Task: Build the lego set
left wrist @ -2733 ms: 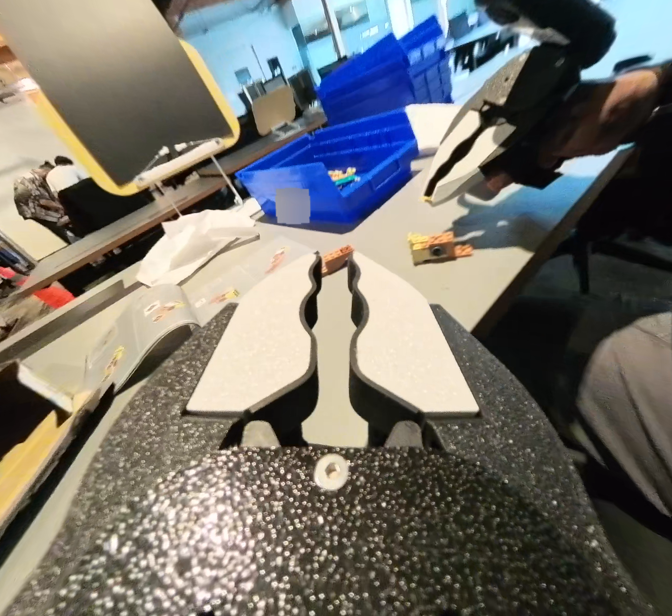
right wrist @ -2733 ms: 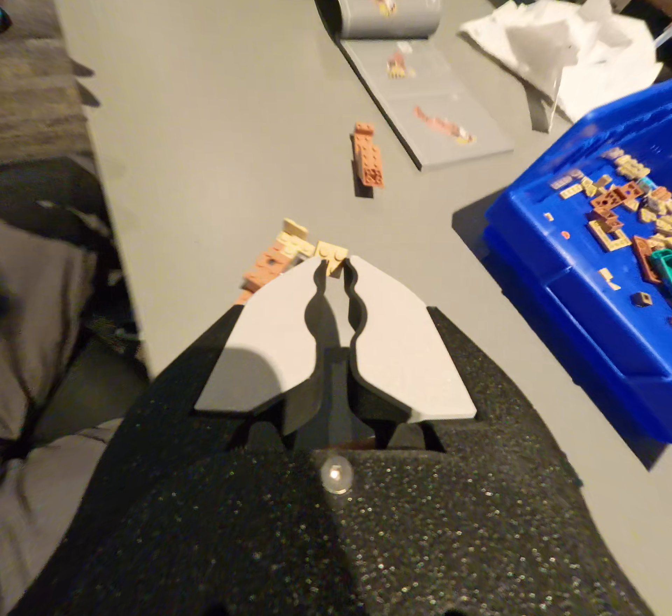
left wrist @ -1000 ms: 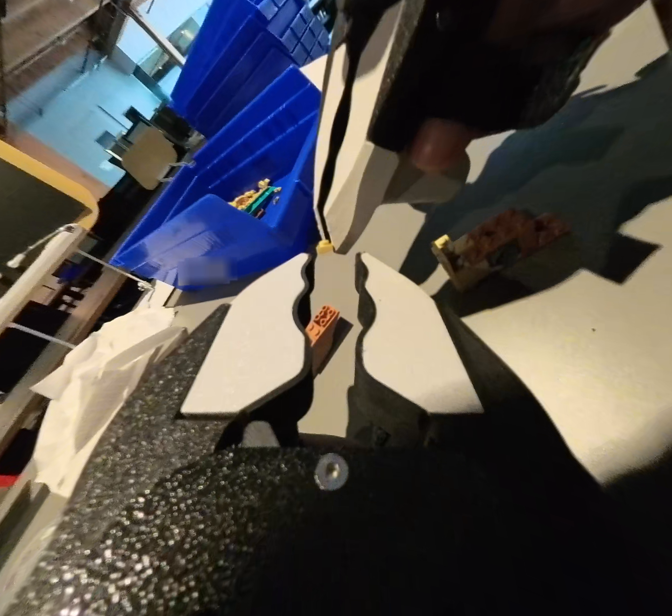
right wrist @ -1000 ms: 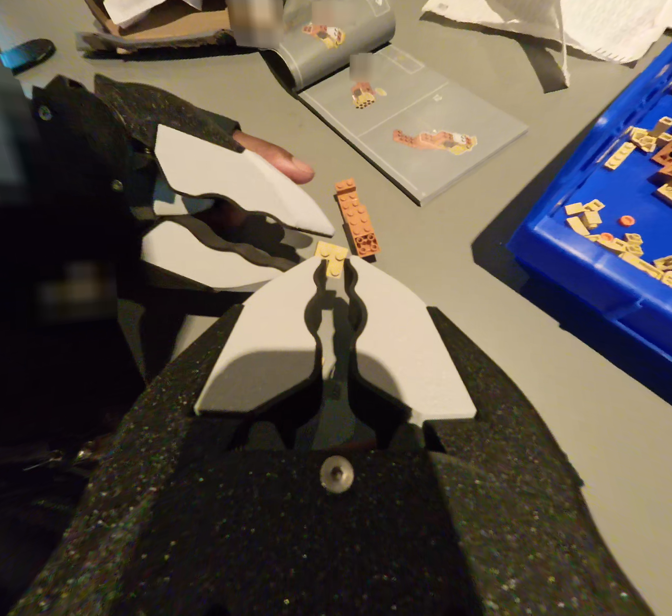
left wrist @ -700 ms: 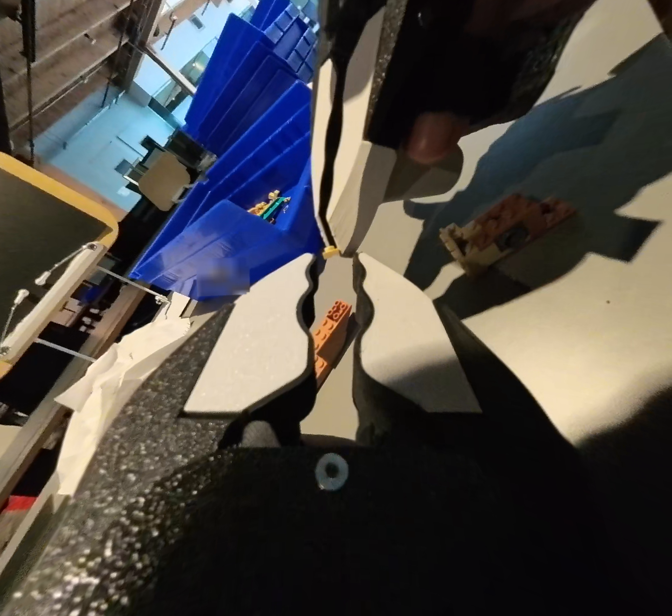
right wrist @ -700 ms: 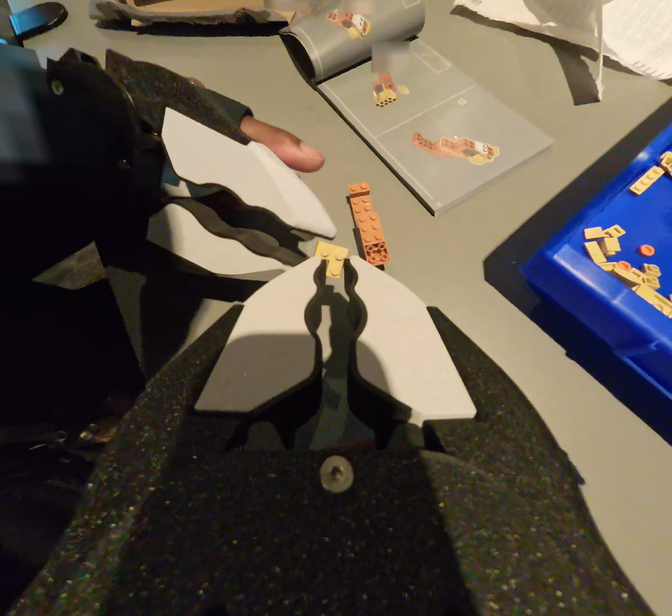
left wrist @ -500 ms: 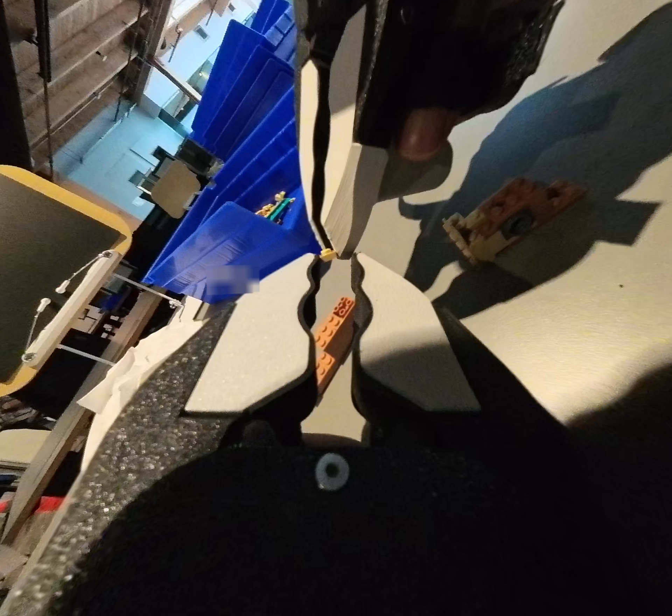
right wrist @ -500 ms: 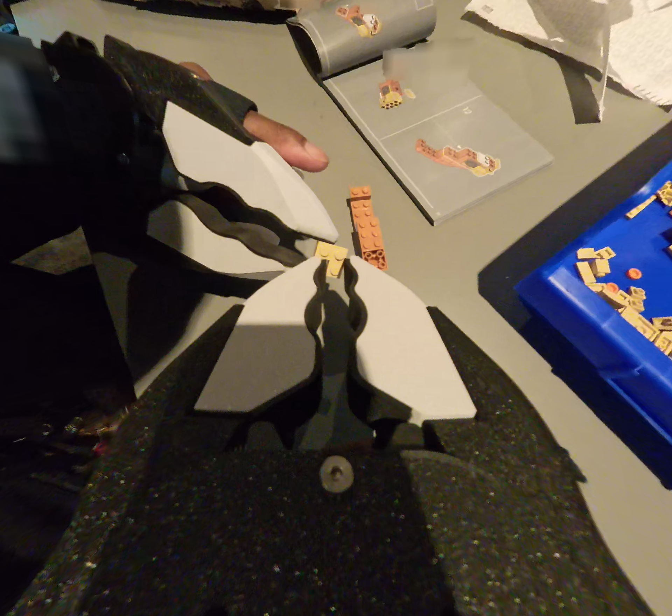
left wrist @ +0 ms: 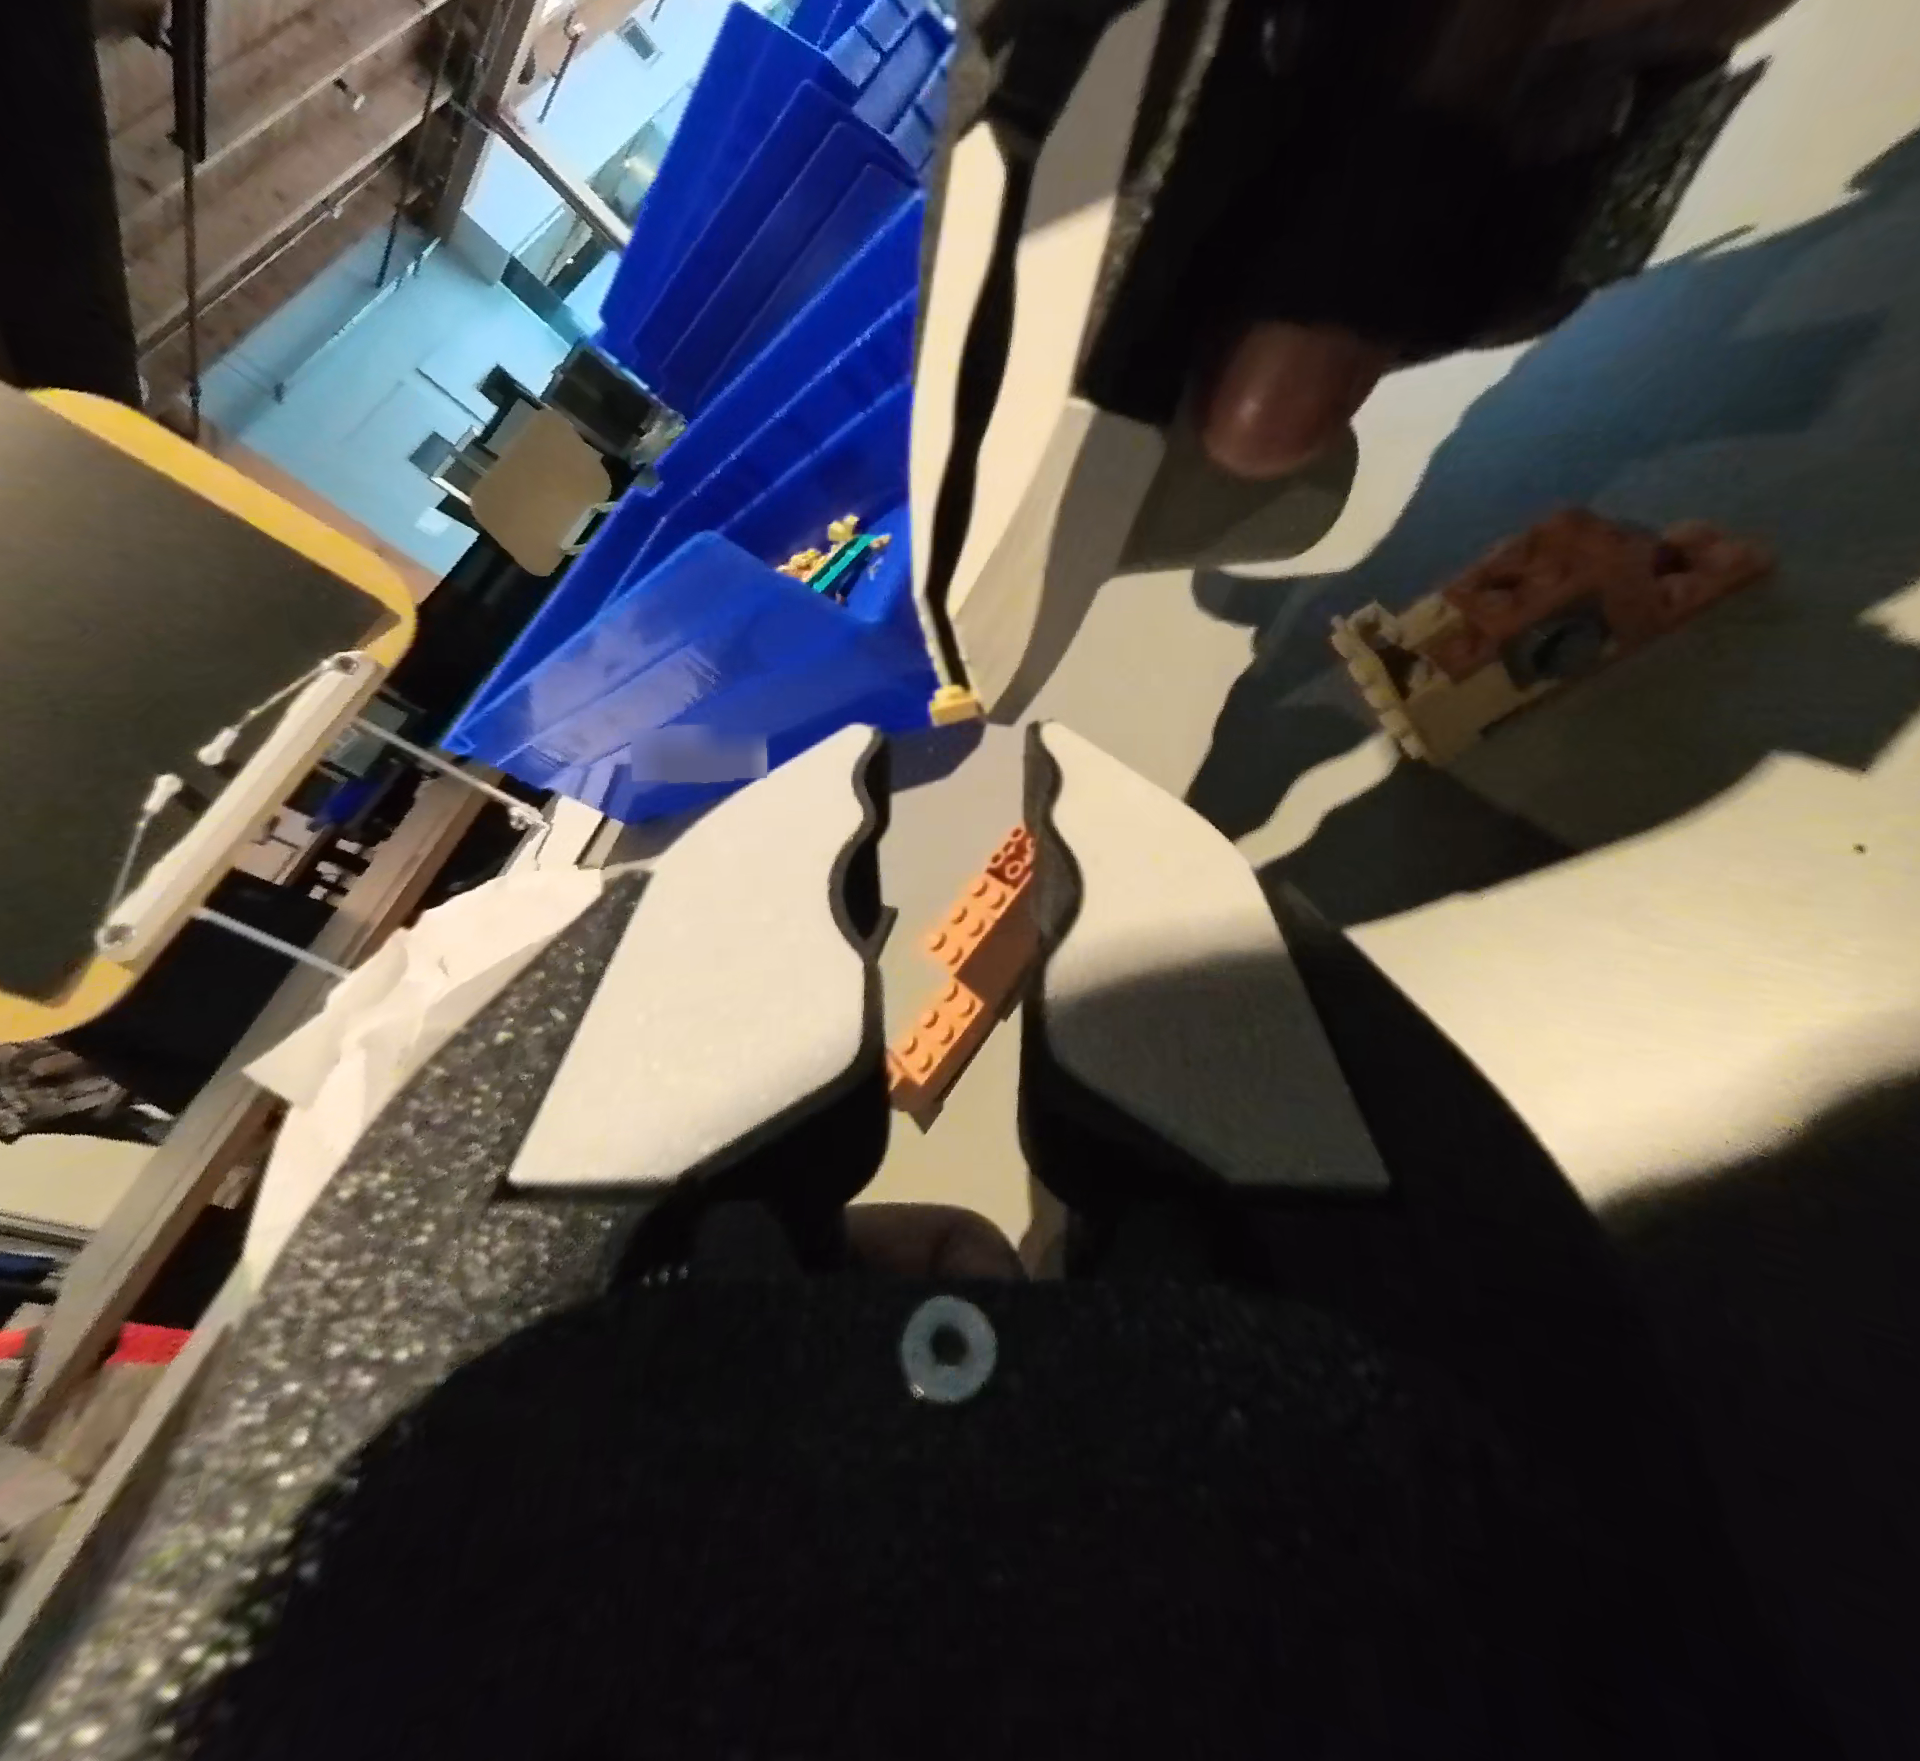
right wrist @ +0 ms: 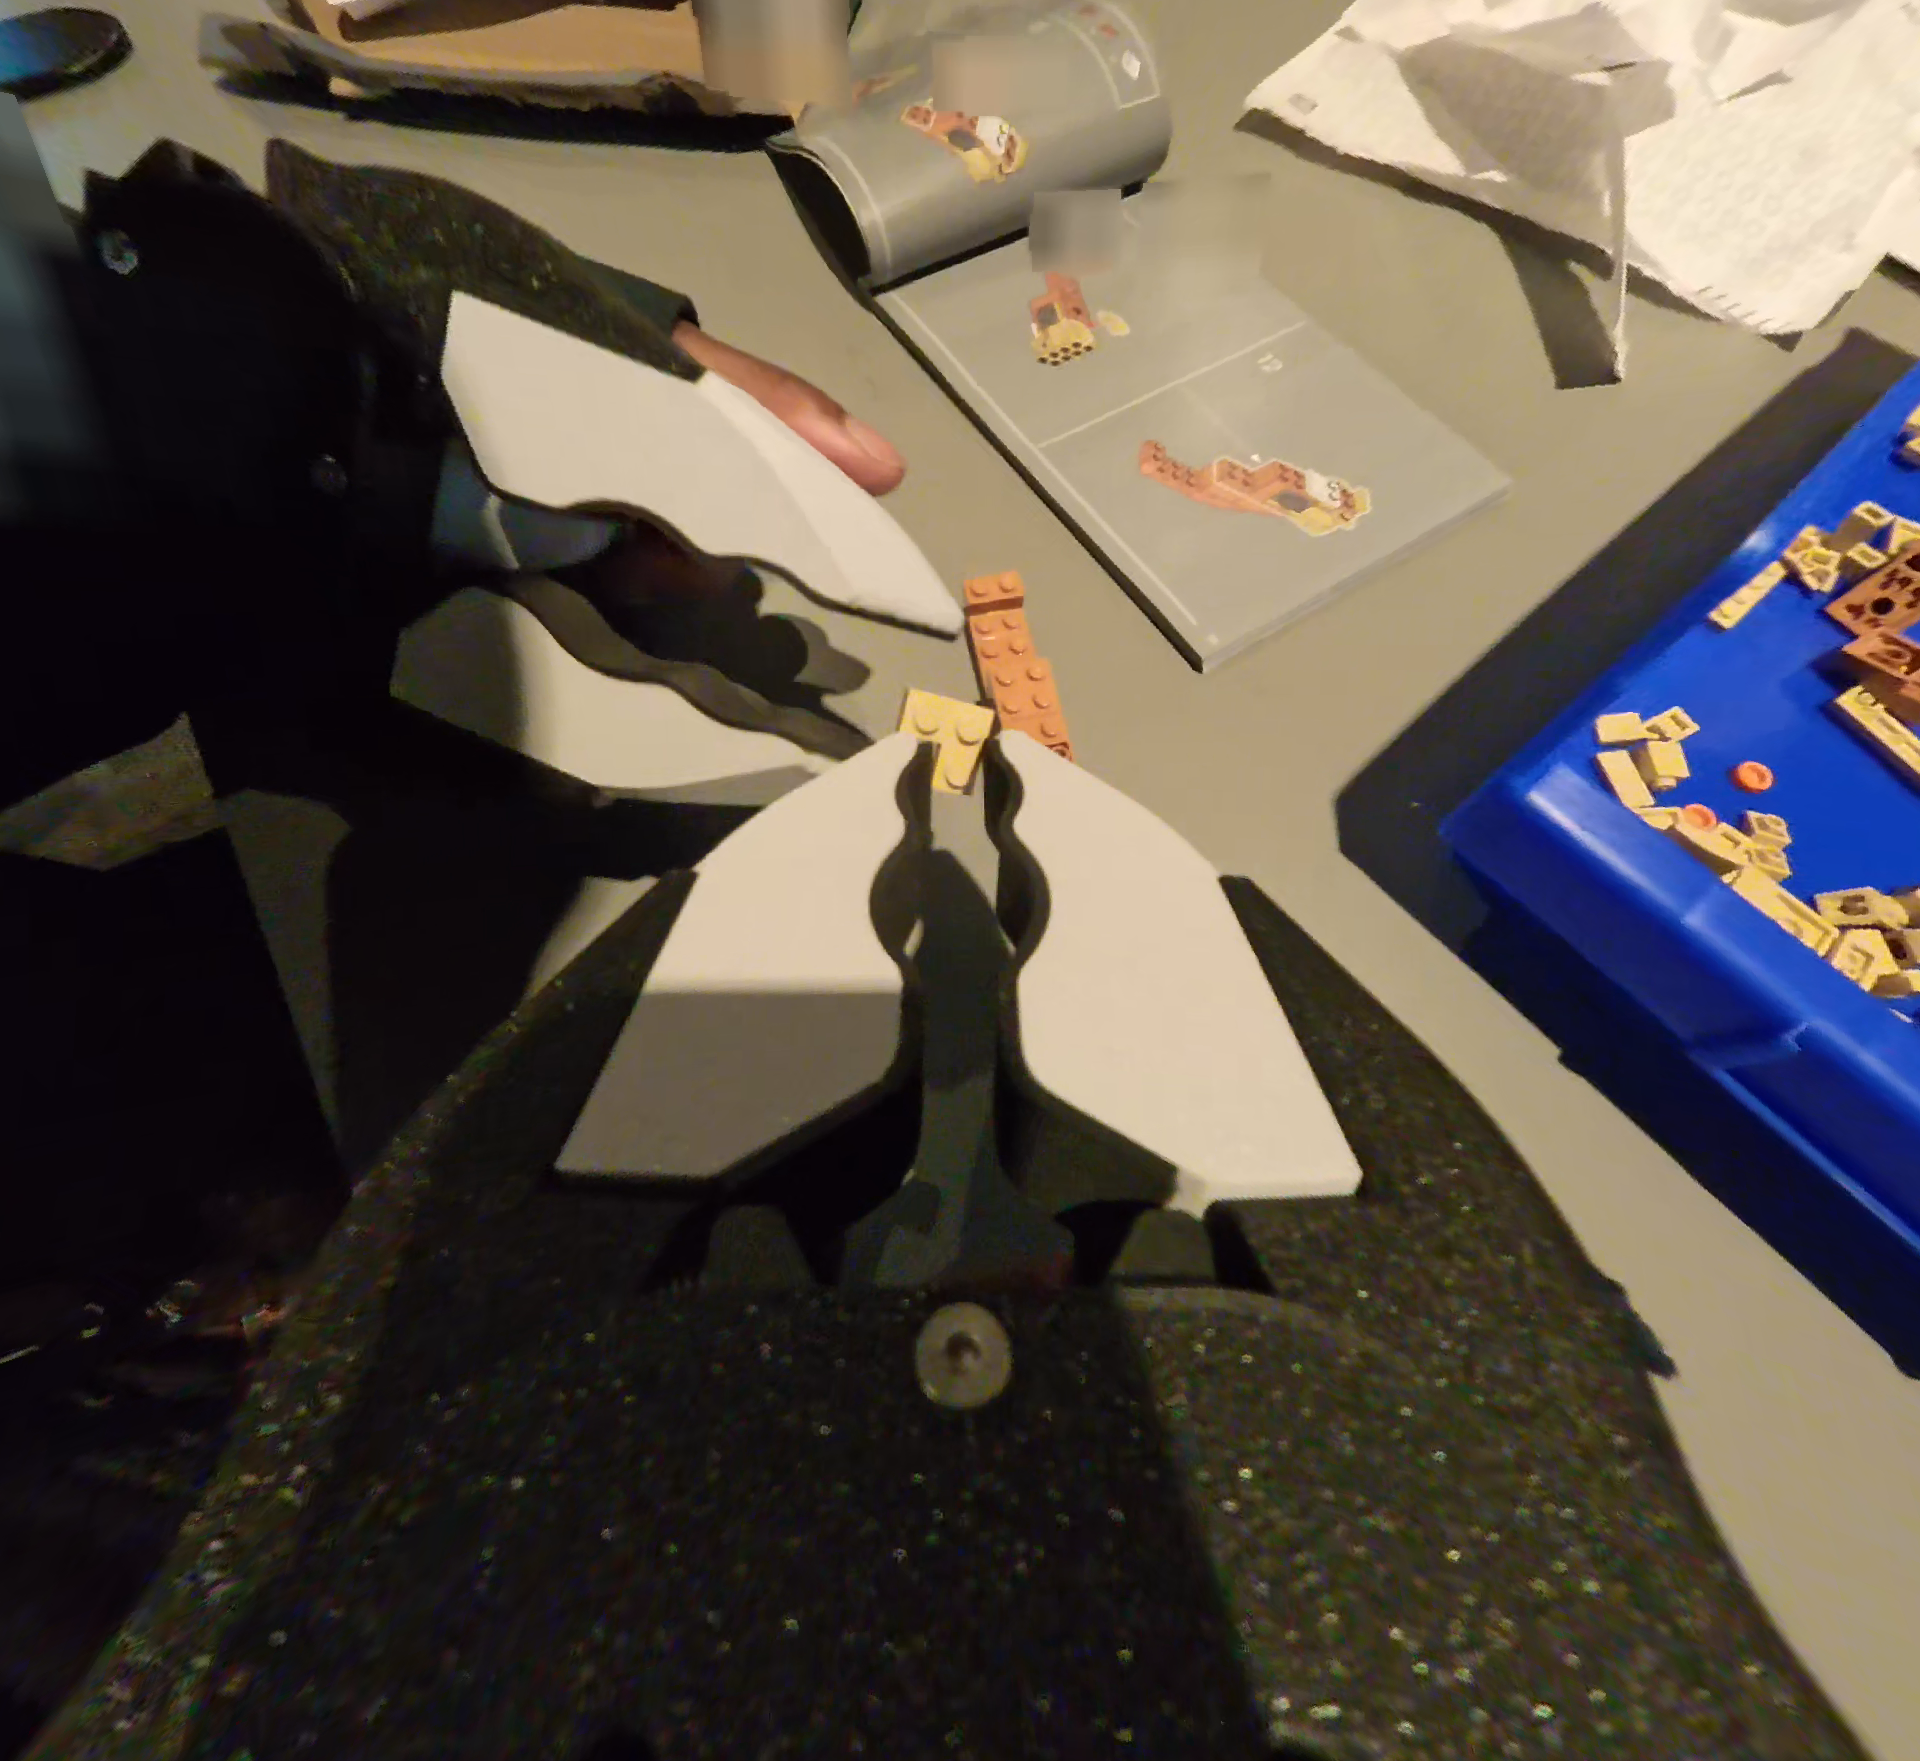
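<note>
Tan plate in right gripper; one orange assembly.

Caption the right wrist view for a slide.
Right gripper pinching a tan plate above the orange brick assembly, left gripper open alongside.

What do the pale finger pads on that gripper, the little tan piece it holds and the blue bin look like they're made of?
Right gripper finger pads: matte pale grey, faintly grainy, probably foam or soft rubber on speckled black, seemingly printed plastic. Tan piece: smooth moulded hard plastic, with round studs on top. Blue bin: glossy moulded plastic, with highlights along its rim.
</note>
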Demonstrator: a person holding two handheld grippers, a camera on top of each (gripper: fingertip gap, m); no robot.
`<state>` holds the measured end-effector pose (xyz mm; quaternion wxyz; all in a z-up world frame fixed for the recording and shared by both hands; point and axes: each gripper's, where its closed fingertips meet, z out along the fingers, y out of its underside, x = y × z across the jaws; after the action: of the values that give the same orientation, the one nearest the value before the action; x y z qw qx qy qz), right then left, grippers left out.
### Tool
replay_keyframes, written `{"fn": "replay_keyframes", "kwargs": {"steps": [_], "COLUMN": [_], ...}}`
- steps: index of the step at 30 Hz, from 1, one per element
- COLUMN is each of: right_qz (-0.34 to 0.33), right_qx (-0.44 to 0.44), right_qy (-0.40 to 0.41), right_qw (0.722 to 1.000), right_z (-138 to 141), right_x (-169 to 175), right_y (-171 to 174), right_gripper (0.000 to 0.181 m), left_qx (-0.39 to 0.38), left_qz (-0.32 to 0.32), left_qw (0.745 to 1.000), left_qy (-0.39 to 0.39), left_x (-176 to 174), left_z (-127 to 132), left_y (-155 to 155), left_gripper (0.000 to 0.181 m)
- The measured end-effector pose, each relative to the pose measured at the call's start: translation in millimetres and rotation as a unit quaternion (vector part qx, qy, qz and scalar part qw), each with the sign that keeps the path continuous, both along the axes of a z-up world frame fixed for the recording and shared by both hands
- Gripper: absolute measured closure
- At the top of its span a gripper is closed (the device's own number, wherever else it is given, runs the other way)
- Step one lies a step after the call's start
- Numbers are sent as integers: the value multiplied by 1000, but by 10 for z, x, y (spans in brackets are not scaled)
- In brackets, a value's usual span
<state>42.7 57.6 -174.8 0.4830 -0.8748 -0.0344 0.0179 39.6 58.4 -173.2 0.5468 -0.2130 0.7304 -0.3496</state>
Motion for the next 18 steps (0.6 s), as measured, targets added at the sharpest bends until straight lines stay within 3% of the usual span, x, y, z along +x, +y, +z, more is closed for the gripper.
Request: {"fn": "replay_keyframes", "kwargs": {"steps": [5,9,12,18], "right_qz": [6,35,38,54], "right_qx": [14,32,24,45], "right_qy": [-28,-107,-150,-200], "right_qw": [999,993,988,977], "right_z": [15,54,43,113], "right_x": [4,-46,-26,-92], "right_y": [3,39,60,122], "right_gripper": [173,173,173,173], "left_qx": [-74,-156,-251,-380], "left_qz": [-15,-54,-77,-85], "left_qw": [997,986,962,898], "left_qy": [0,29,73,206], "left_x": [-46,-105,-135,-133], "left_z": [136,228,298,179], "left_y": [43,33,81,75], "left_gripper": [162,165,164,165]}}
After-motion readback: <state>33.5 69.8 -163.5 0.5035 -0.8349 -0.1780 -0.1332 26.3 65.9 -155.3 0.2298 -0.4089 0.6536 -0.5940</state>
